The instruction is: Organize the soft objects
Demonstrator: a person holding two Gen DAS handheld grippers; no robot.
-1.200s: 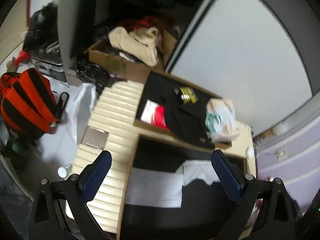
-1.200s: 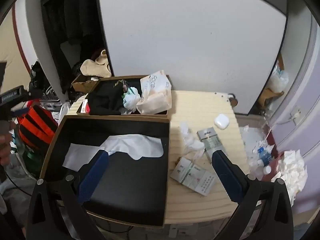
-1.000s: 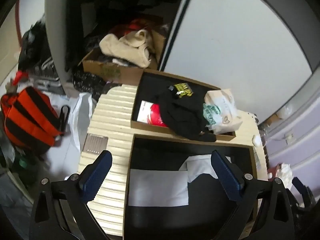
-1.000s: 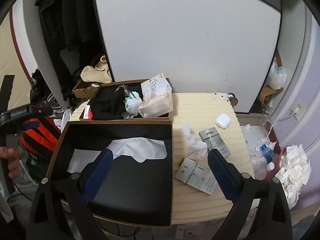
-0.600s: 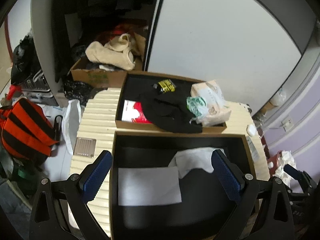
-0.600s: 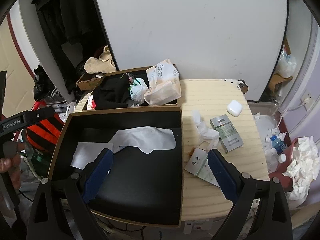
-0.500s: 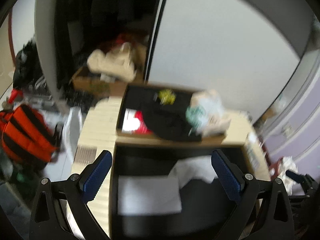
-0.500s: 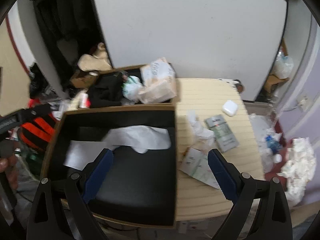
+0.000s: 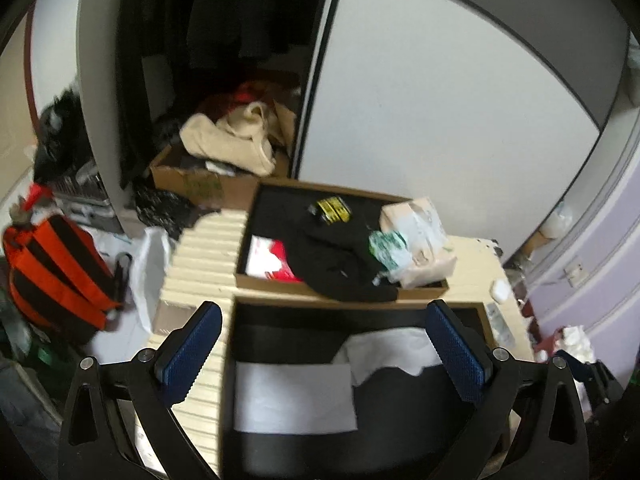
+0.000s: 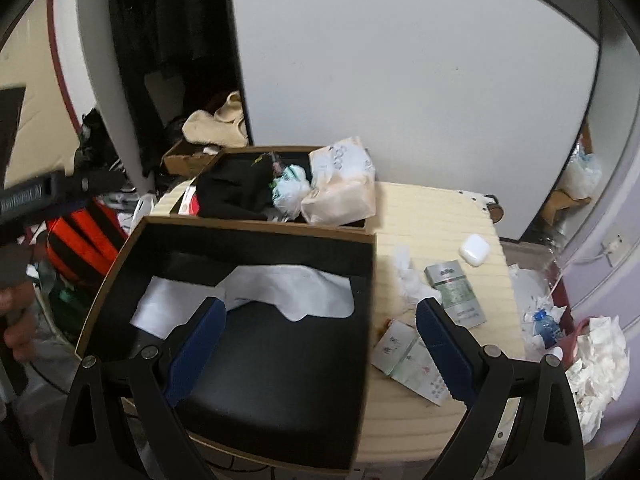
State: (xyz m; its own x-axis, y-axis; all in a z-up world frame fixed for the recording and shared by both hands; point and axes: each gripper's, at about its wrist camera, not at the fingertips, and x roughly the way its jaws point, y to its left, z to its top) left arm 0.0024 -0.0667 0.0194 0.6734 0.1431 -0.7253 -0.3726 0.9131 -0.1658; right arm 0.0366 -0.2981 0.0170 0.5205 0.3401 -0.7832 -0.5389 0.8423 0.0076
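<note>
Right now we've got both sets of jaws spread wide w/ nothing between them: left gripper [image 9: 324, 354] and right gripper [image 10: 320, 344] both hover above the near black box [image 10: 256, 376], which sits on the slatted tabletop [image 10: 436, 216]. Inside that box lie a flat white sheet [image 9: 294, 398] and a crumpled white cloth [image 10: 292, 288], touching each other. Just behind, edge to edge, is the far box [image 9: 340, 290] w/ a black garment [image 9: 332, 256], a red-and-white packet [image 9: 270, 258], a greenish wad [image 10: 290, 190] and a tissue pack [image 10: 344, 192]. To the right on the tabletop: crumpled tissue [image 10: 408, 280], two flat cartons [image 10: 456, 292], a white earbud case [image 10: 474, 250]. On the floor to the left sits an orange-and-black bag [image 9: 56, 276].
</note>
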